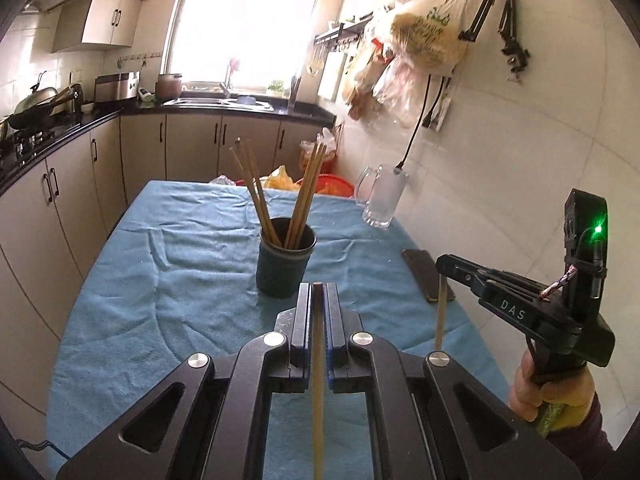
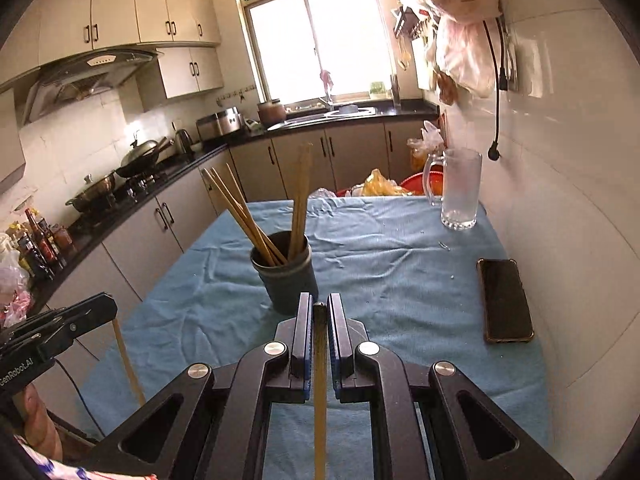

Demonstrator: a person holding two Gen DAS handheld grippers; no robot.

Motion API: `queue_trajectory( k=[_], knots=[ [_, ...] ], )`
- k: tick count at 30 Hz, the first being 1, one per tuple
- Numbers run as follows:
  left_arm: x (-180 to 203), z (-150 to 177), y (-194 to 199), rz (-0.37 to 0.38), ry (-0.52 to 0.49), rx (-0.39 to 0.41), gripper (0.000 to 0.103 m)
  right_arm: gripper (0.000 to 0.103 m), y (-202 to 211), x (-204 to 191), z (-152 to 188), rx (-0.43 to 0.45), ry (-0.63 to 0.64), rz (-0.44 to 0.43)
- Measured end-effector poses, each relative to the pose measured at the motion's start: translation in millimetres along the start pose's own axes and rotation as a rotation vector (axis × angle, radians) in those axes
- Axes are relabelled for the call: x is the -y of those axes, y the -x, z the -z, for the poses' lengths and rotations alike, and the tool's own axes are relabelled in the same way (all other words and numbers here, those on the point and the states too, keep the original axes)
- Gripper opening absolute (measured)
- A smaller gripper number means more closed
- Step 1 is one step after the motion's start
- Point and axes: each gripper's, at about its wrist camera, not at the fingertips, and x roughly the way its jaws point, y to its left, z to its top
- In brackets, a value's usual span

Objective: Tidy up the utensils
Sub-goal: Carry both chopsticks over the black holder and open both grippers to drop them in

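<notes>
Each gripper, left (image 1: 318, 292) and right (image 2: 319, 306), clamps one chopstick (image 1: 318, 380); dark cup (image 1: 285, 258) holds about seven

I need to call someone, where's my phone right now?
The phone lies flat on the blue cloth by the tiled wall, right of the chopstick cup, nearer than the glass mug.

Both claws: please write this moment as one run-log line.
left claw: shut on wooden chopstick | right claw: shut on wooden chopstick | dark round cup: ahead
</notes>
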Motion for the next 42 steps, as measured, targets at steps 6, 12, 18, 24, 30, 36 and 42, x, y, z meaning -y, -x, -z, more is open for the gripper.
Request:
queue_trajectory(
  k=[6, 12, 18, 24, 30, 36, 42],
  knots=[
    [4.2, -5.5, 19.2, 0.008, -0.005, 0.045, 0.005, 0.008, 12.4, -5.8, -2.6, 0.024, 0.014, -0.009],
    [5.7, -14.5, 30.5, 0.006, -0.019, 0.086, 0.005, 0.008, 23.0, -10.9, -9.5, 0.053, 0.024, -0.019],
    [-0.6, -26.2, 29.0, -0.009, -0.009, 0.094, 0.005, 0.008, 24.7, -15.0, -23.0, 0.073, 0.032, -0.025],
    [-6.3, -41.7, 26.9, -0.017, -0.006, 0.100, 0.005, 0.008, 20.7, -21.0, -42.2, 0.086, 0.055, -0.030],
    [-10.1, -72.5, 27.0, -0.031, -0.018, 0.127, 0.005, 0.008, 19.1, -30.4, -74.7, 0.130, 0.087, -0.027],
    [-9.8, -115.7, 22.2, -0.060, -0.039, 0.185, 0.005, 0.008, 18.4, -39.9, -117.4, 0.187, 0.102, -0.034],
    [-8.4, -157.6, -3.1, -0.057, -0.029, 0.206, 0.005, 0.008, -0.1, -47.9, -157.6, 0.217, 0.092, -0.052]
  ],
)
